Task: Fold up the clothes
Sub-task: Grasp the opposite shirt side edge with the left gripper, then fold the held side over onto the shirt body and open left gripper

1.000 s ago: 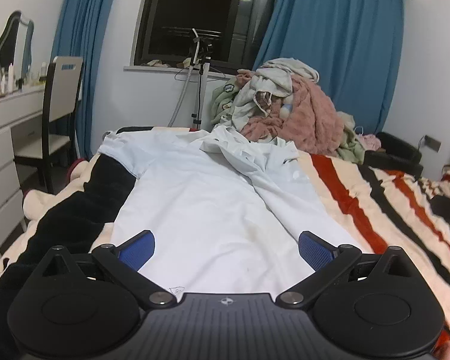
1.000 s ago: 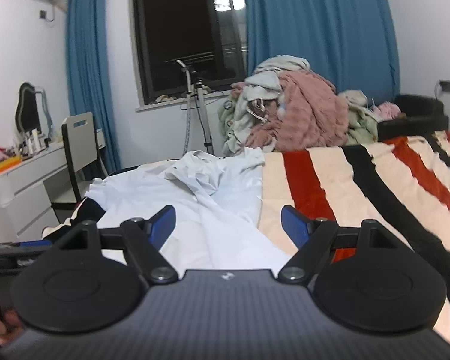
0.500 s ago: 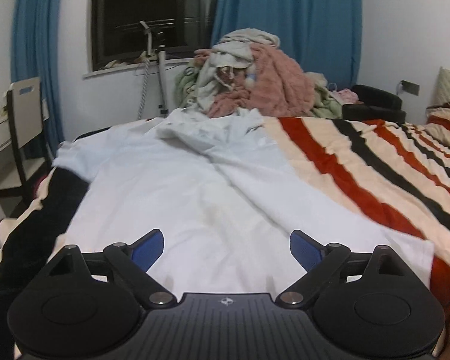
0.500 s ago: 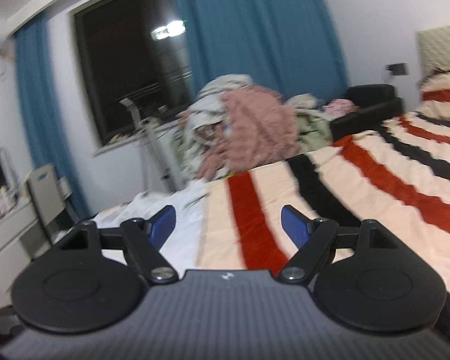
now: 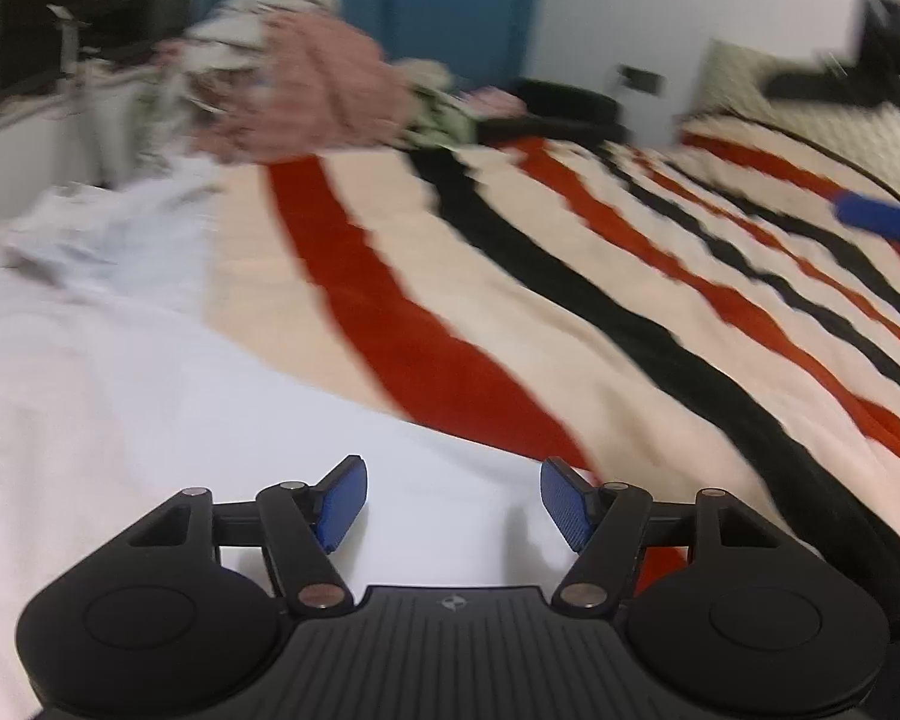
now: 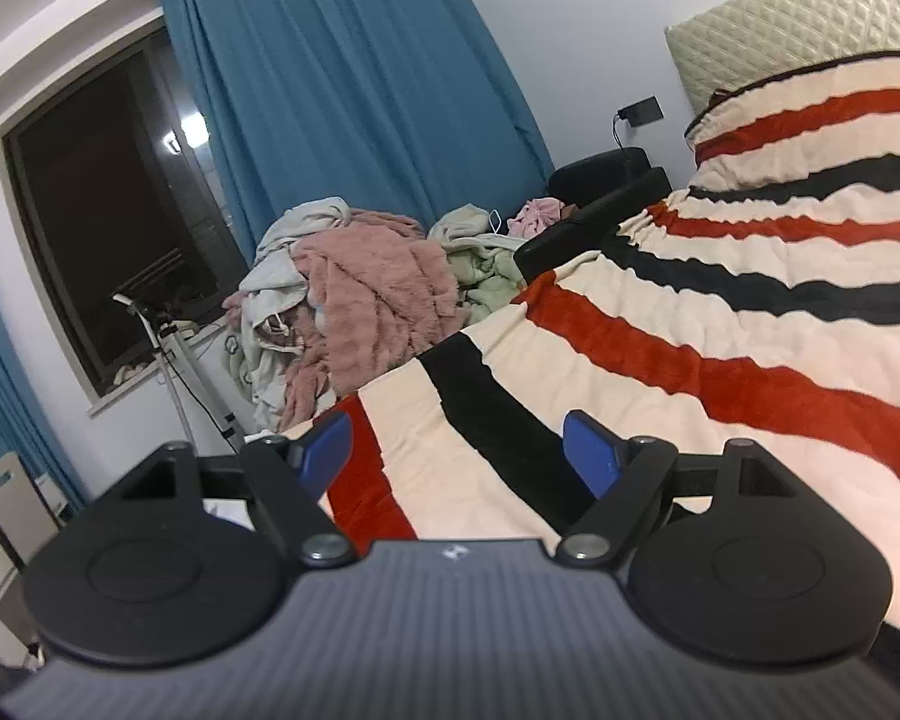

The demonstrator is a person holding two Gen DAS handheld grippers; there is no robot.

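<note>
White shirt (image 5: 120,396), blurred and cut off at left, lies under the empty, spread left gripper (image 5: 453,501); right gripper (image 6: 459,450) likewise.

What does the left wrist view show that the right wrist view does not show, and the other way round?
Only the left wrist view shows the white shirt spread under the open left hand-held gripper. Only the right wrist view shows the dark window and quilted headboard, beyond the open right hand-held gripper. Both show the striped blanket and pink clothes pile.

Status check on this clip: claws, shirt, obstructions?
Left claw open, empty, over white shirt. Right claw open, over striped blanket. No obstruction seen.
</note>
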